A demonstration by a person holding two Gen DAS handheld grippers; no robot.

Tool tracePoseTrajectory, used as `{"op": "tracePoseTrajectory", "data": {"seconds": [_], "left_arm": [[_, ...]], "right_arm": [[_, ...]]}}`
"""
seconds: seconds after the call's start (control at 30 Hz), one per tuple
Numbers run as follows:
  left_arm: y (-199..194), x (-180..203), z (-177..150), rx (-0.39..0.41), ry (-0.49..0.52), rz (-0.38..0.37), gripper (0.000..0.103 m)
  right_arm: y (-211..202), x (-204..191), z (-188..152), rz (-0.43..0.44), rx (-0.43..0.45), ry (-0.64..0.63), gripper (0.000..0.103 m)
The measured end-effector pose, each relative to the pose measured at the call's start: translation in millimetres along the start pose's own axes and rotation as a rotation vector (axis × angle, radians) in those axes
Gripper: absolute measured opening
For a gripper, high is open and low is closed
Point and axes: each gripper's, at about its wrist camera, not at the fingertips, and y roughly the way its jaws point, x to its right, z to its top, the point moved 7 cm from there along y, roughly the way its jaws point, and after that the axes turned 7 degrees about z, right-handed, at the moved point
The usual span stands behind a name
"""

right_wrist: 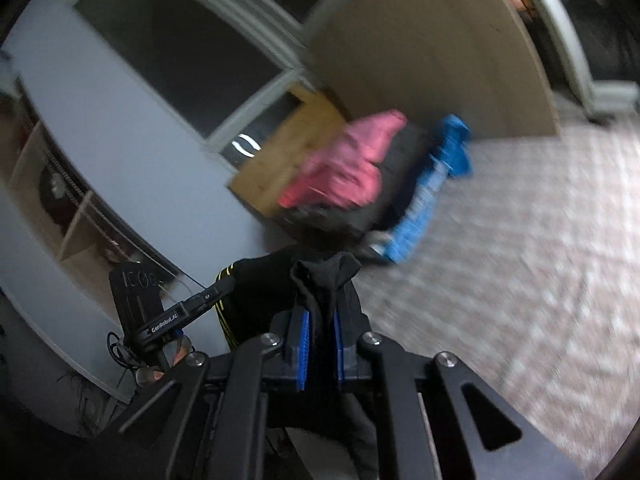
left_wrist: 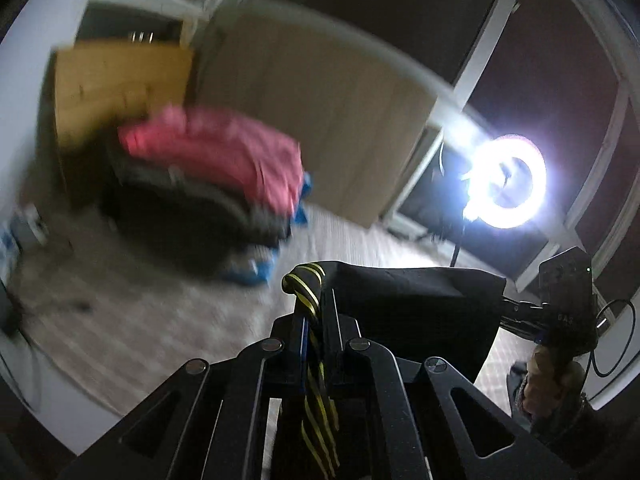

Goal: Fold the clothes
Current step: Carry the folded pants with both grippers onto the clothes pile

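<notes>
A black garment with yellow stripes point(left_wrist: 416, 300) hangs stretched in the air between both grippers. My left gripper point(left_wrist: 310, 304) is shut on its striped edge, and the stripes run down between the fingers. My right gripper point(right_wrist: 320, 300) is shut on a bunched black edge of the same black garment point(right_wrist: 324, 276). The left gripper point(right_wrist: 216, 290) shows at the left of the right wrist view, clamped on the striped part. The right gripper point(left_wrist: 508, 304) shows at the right of the left wrist view, with a hand point(left_wrist: 548, 380) on its handle.
A pile of clothes with a pink garment point(left_wrist: 224, 152) on top, dark ones below and a blue one point(right_wrist: 432, 184) lies on the patterned bed cover point(right_wrist: 520, 240). Behind are a wooden board point(left_wrist: 116, 80), a beige panel point(left_wrist: 320, 112) and a bright ring light point(left_wrist: 506, 182).
</notes>
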Motion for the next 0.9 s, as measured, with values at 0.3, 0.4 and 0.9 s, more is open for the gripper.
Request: {"op": "tracePoseTrajectory", "data": {"seconds": [0.3, 0.4, 0.9], "left_arm": [[-21, -57, 134, 0.154, 0.130, -0.017, 0.004], [-10, -71, 178, 0.176, 0.176, -0.033, 0.004], [185, -132, 276, 0.036, 0.179, -0.043, 0.004]], "right_arm": [[71, -67, 88, -0.004, 0.125, -0.108, 0.008], [93, -70, 119, -0.011, 0.162, -0.091, 0.007], [217, 85, 226, -0.246, 0.143, 0.068, 0.006]]}}
